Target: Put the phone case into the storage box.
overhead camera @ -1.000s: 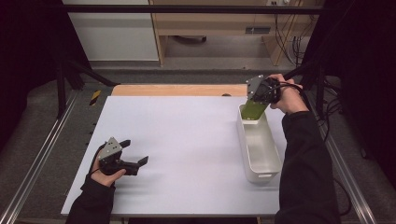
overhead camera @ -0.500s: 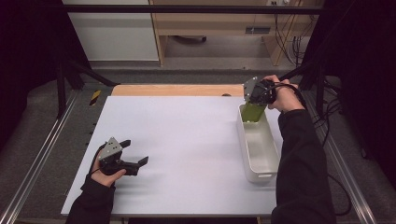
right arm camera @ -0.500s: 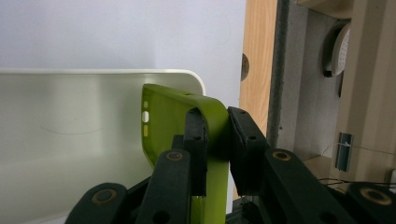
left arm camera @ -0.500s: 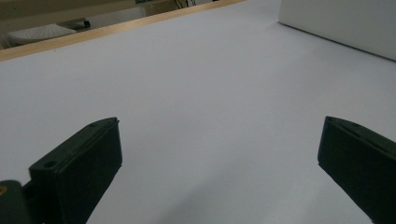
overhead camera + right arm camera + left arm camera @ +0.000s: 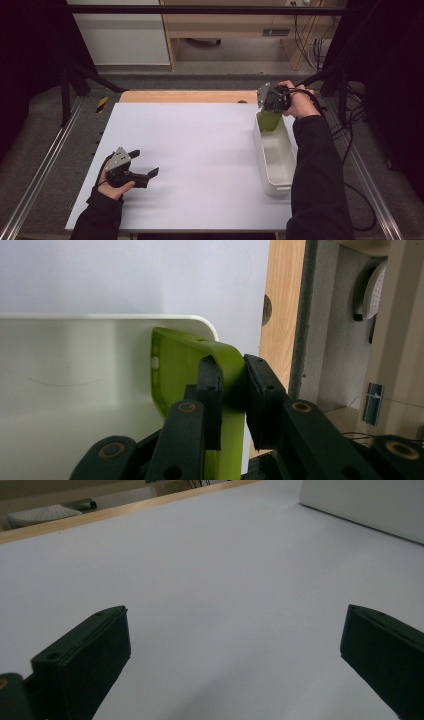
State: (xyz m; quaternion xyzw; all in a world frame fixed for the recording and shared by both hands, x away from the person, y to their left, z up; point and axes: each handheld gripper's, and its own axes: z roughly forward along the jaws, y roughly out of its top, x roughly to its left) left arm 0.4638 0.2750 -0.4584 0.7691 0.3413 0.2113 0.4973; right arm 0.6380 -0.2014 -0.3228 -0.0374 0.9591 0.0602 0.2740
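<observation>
Now, right gripper [image 5: 270,111]: jaws clamped on green phone case [image 5: 200,365], at white tray [image 5: 276,165] far end.
Left gripper [image 5: 141,166]: jaws wide, nothing held, well apart from tray.

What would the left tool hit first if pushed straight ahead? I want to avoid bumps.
Probably the white rectangular plastic tray; bare white tabletop lies before the open left tool until then, though depth is unclear.

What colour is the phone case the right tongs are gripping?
Lime green. The phone case shows best in the right gripper view, clamped in the right tongs.
</observation>
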